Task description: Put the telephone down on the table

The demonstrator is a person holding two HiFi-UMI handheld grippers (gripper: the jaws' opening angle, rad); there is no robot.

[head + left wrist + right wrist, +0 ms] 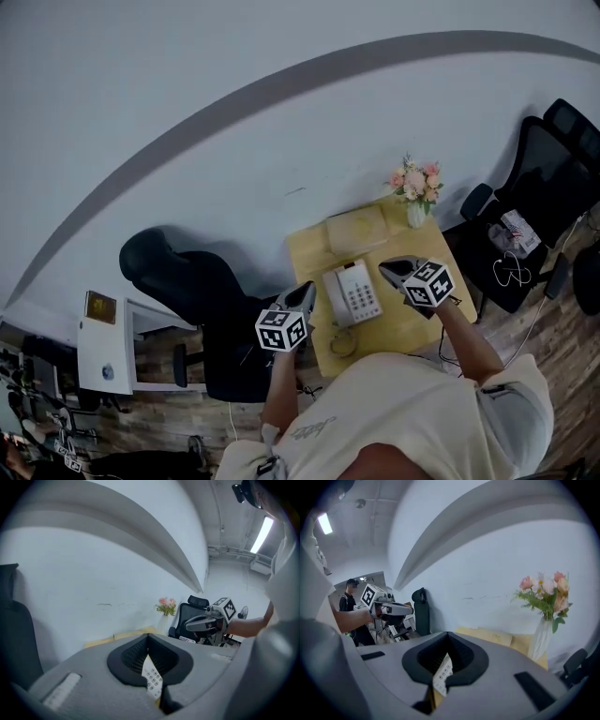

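Black padded office chair [183, 281] was seen just off the table's left edge. The left gripper [305, 293], grey with a marker cube, was held over the left edge of the small light-wood table [309, 248]. Its jaws were pressed together and nothing was gripped.

The white push-button desk telephone [354, 292] was found lying flat on the table, about midway across and nearer the near edge. Its coiled cord [342, 342] was looped at the near edge. The phone was held by neither tool; in both gripper views only its keypad was glimpsed through the slot below the closed jaws.

The right gripper [388, 270] was held over the table's right part, just right of the phone, jaws fully closed and empty.

A flat beige cushion-like pack [356, 230] was set along the far edge. A pale vase of pink flowers [417, 192] was placed at the far right corner. A second black office chair [534, 197] was seen beyond the right edge.
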